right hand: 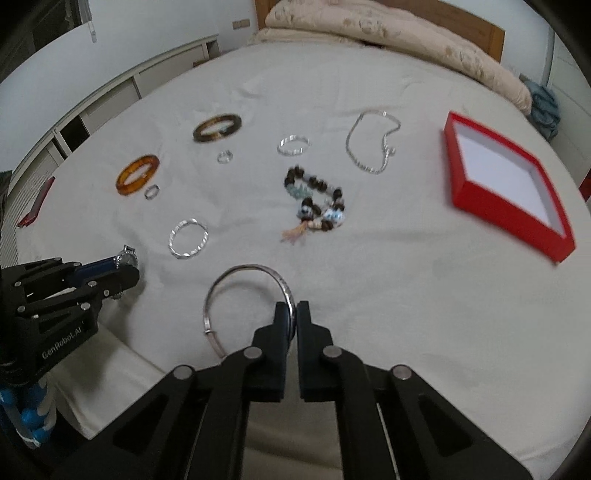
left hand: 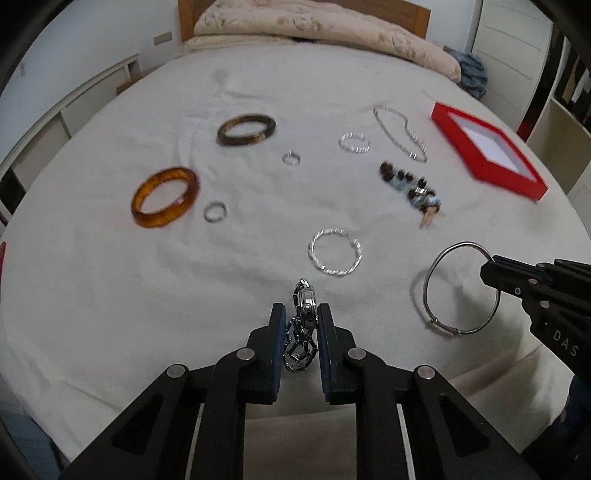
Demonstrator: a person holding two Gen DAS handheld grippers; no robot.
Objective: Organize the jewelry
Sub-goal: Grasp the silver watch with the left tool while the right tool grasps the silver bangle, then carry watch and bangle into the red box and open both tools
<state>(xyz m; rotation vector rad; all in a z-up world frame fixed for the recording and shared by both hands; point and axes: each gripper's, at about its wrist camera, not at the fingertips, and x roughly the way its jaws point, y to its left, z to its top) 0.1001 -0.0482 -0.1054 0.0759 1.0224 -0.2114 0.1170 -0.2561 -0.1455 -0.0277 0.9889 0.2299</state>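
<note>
Near the front edge of the bed (left hand: 110, 295), the left gripper (left hand: 302, 314) pinches a metal-link wristwatch (left hand: 303, 325). Beside it the right gripper (right hand: 291, 314) clamps a thin silver bangle (right hand: 236, 291). More bracelets, rings and a silver chain (right hand: 373, 144) lie mid-bed; the red box (right hand: 469, 192) sits toward the right edge.

The bed (right hand: 369, 280), covered by a white sheet, carries an amber bangle (right hand: 137, 174), a dark bangle (right hand: 217, 127), two small rings (right hand: 151, 191), a twisted silver bangle (right hand: 188, 238), a beaded bracelet (right hand: 316, 199), a chain necklace (right hand: 373, 142), an open red box (right hand: 508, 184) and a folded quilt (right hand: 388, 33).
</note>
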